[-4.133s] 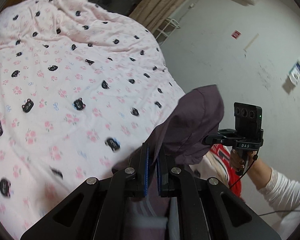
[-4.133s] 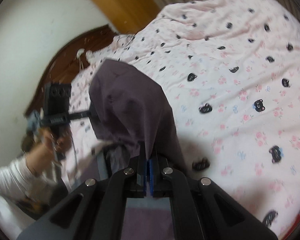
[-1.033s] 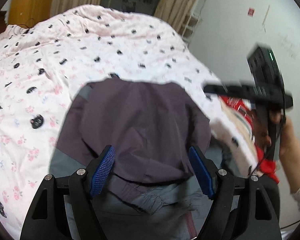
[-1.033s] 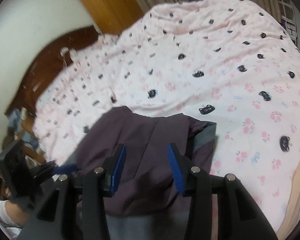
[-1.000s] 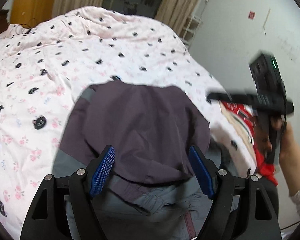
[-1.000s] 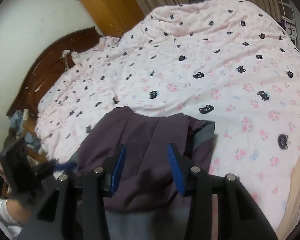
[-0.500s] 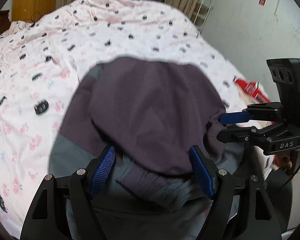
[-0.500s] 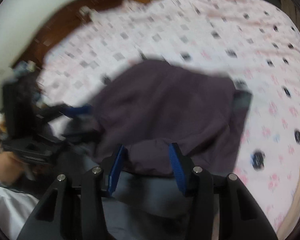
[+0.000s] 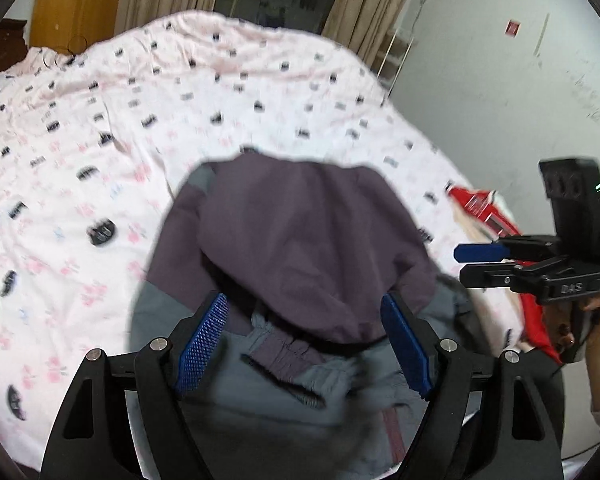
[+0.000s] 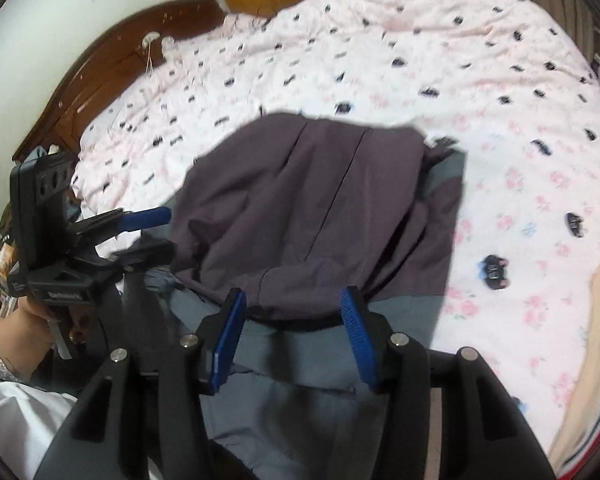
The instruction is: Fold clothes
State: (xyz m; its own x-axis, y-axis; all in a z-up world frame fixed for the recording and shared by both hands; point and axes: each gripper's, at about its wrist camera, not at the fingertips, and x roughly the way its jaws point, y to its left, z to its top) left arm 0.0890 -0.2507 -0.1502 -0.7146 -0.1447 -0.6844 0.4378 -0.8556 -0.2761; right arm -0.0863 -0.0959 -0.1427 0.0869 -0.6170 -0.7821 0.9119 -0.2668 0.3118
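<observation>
Left to right, bedroom, folding in hand:

Brown carved wooden headboard [image 10: 112, 68], far left of the right wrist view, behind the bedding

Pink quilt printed with black cat faces and flowers [image 9: 100, 152], spread over the bed; serves as the work surface

Left gripper [image 9: 306, 344], black frame with blue ribbed pads, jaws wide apart and gripping nothing; the cloth lies below and between them, untouched by the pads

Purple and grey hooded jacket of thin woven cloth [image 9: 300, 240], lying on the near part of the quilt, purple part folded over the grey body. Judged light, limp and rather slick; it will sag and slide if pinched in the middle, so hold is best taken at a hem, seam or the gathered grey edge nearest the grippers

Right gripper [image 10: 296, 340], same make, jaws at middling width and opening, nothing pinched; jacket beneath them

Red and cream garment [image 9: 484, 208], at the bed's right edge, apart from the jacket

Containers: none seen
</observation>
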